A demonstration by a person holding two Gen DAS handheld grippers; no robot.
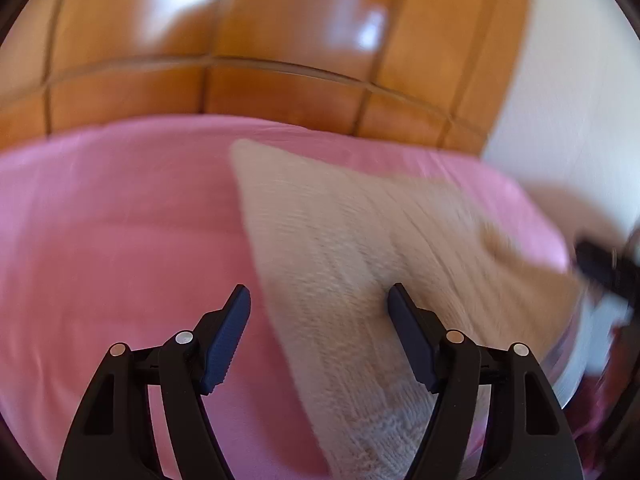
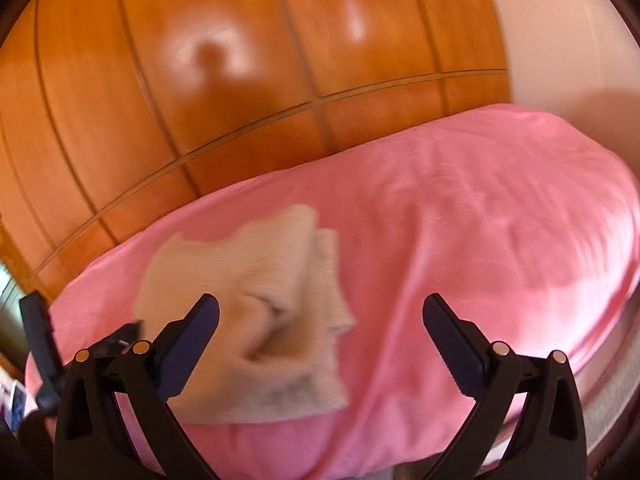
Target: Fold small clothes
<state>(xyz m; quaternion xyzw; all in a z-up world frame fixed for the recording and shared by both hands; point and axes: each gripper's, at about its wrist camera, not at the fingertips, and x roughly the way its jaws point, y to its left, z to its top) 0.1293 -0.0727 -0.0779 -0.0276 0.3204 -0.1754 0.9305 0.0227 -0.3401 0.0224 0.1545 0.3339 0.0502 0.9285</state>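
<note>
On pink bedsheet (image 2: 460, 220): folded beige knit garment (image 2: 260, 300).
Left gripper (image 1: 318, 300) and right gripper (image 2: 320, 312) both released, empty; bare sheet lies rightward, wooden wardrobe (image 2: 200, 80) behind.

No text, label, brand, number or sign can be read in either view

Cream ribbed knit garment (image 2: 256, 312) lying on plain pink bedsheet (image 2: 480, 240); glossy orange-brown wood panels (image 2: 200, 80) behind, w/ off-white wall (image 1: 580, 100).
</note>
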